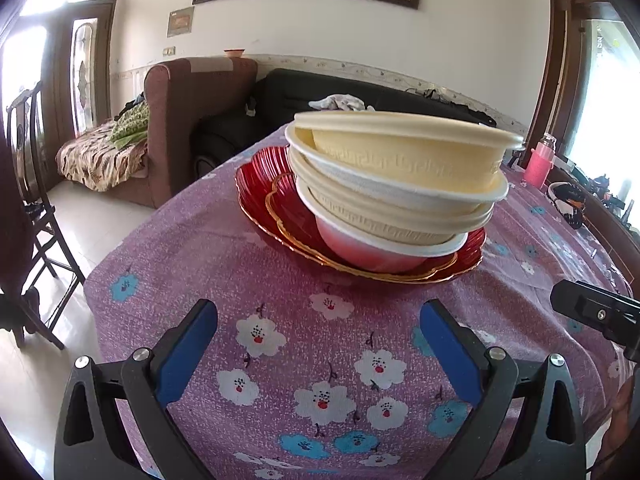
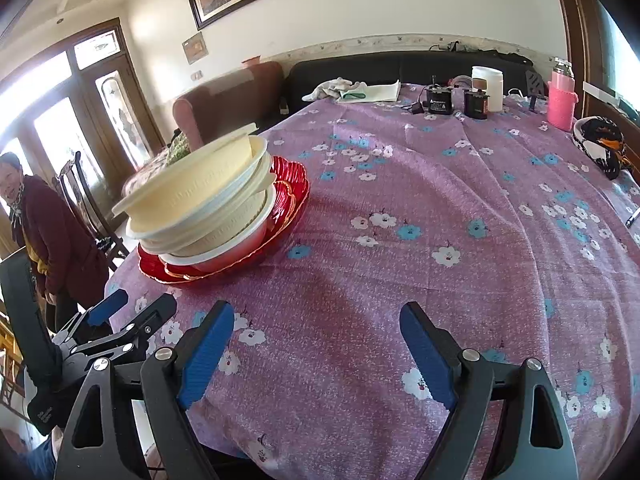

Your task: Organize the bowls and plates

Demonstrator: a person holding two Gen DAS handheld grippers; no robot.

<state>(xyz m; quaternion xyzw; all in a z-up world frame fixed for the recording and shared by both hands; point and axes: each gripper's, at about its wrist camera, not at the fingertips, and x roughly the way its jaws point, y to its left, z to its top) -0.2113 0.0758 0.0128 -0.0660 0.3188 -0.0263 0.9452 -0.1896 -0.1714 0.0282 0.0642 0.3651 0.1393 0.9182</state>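
left hand-held gripper (image 1: 318,354): spread wide, empty, tipped down at the table (image 1: 208,240) | right hand-held gripper (image 2: 316,356): spread wide, empty, tipped down | bowls (image 1: 396,184): stacked, leaning, on red plates (image 1: 260,184) just ahead of left one

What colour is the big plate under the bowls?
Red with a gold rim, clearest in the left wrist view.

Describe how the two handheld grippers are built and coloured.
Both match. The left gripper and the right gripper each have two black, angular plastic fingers with triangular cut-outs, silver round screw heads at the joints, and ribbed blue pads lining the inner faces. No cables or sleeves are visible.
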